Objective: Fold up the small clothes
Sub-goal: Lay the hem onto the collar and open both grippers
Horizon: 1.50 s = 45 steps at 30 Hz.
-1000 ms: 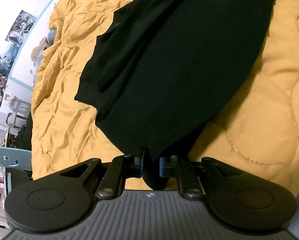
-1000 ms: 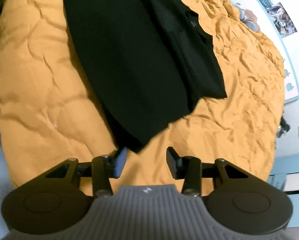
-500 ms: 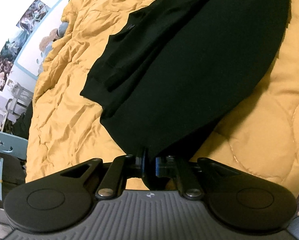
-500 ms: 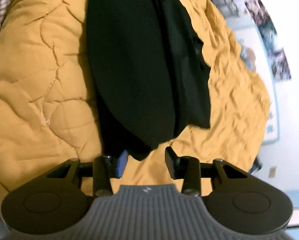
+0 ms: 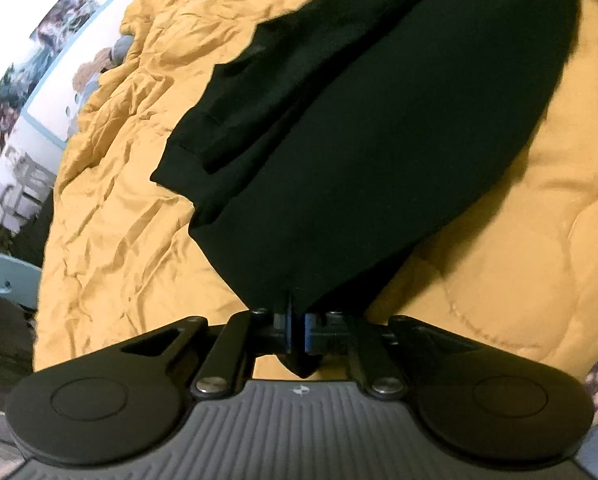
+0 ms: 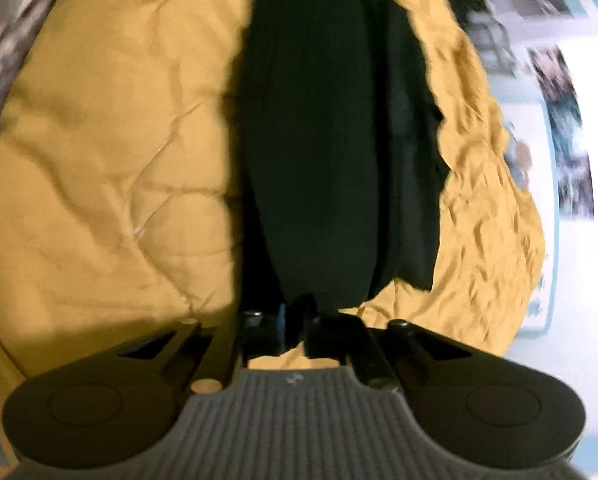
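A black garment point(image 5: 371, 128) lies spread on a mustard-yellow quilt point(image 5: 119, 240), one cuffed sleeve folded across its body. In the left wrist view my left gripper point(image 5: 297, 320) is shut on the garment's near corner, and a pinch of black cloth pokes out below the pads. The right wrist view shows the same black garment point(image 6: 323, 140) running away from me in a long strip. My right gripper point(image 6: 295, 320) is shut on its near end, the cloth bunched between the fingers. That view is blurred.
The quilt point(image 6: 99, 160) covers the bed on both sides of the garment. A wall with posters point(image 5: 39, 64) stands beyond the bed's far left edge. Shelving and clutter point(image 5: 15, 192) sit beside the bed at the left.
The right gripper went from open beside the garment's corner to shut on it, and rolled so the garment now runs straight ahead. The left jaws tightened on their corner.
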Available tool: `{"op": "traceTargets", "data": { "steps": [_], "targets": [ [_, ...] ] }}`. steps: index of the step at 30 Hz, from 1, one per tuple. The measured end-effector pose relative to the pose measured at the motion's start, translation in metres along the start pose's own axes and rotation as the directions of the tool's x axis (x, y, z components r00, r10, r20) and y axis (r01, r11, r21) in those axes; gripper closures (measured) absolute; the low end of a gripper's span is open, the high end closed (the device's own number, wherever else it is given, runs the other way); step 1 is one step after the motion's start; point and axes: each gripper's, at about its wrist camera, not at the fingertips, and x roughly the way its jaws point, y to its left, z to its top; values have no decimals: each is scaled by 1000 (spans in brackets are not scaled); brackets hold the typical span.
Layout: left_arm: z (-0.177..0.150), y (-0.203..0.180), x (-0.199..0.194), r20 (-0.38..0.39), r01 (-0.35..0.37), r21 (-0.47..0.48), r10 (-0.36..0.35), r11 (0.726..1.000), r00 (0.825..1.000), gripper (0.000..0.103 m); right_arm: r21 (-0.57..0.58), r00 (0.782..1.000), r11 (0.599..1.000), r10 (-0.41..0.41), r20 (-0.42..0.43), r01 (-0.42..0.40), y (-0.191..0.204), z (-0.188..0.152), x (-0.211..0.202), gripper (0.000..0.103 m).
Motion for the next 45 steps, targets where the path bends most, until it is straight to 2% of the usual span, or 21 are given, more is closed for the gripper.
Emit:
{"op": "traceTargets", "data": {
  "steps": [3, 6, 11, 15, 19, 21, 29, 35, 39, 42, 45],
  "targets": [
    [3, 21, -6, 18, 45, -120, -43, 992, 999, 99, 186, 999, 983, -5, 36, -2, -31, -2, -8, 103],
    [11, 43, -15, 54, 55, -225, -43, 973, 998, 99, 317, 997, 948, -48, 60, 26, -57, -4, -11, 103],
    [28, 82, -30, 128, 87, -381, -41, 920, 991, 99, 514, 989, 856, -122, 84, 62, -100, -3, -12, 103],
    [43, 119, -37, 179, 112, -504, -23, 857, 984, 99, 666, 982, 743, -166, 86, 67, -139, -6, -10, 103],
    [55, 150, -41, 224, 145, -611, -5, 778, 975, 99, 802, 971, 595, -215, 100, 49, -179, -10, -8, 103],
    [64, 161, -40, 240, 139, -629, 21, 765, 970, 99, 841, 966, 539, -241, 99, 48, -196, -10, -4, 103],
    [110, 204, -15, 263, 100, -666, 107, 740, 959, 99, 890, 945, 445, -322, 55, 100, -260, -3, 36, 103],
    [142, 238, 31, 260, 101, -710, 126, 697, 957, 99, 914, 937, 382, -350, 6, 136, -310, -1, 96, 103],
    [160, 248, 76, 217, 79, -723, 117, 687, 969, 99, 924, 947, 357, -322, -12, 134, -337, 1, 155, 103],
    [163, 253, 120, 172, 79, -755, 79, 651, 982, 99, 930, 962, 346, -274, -24, 122, -342, 2, 202, 103],
    [162, 253, 156, 150, 78, -766, 58, 639, 987, 99, 934, 974, 337, -221, -47, 122, -342, 1, 245, 103]
  ]
}}
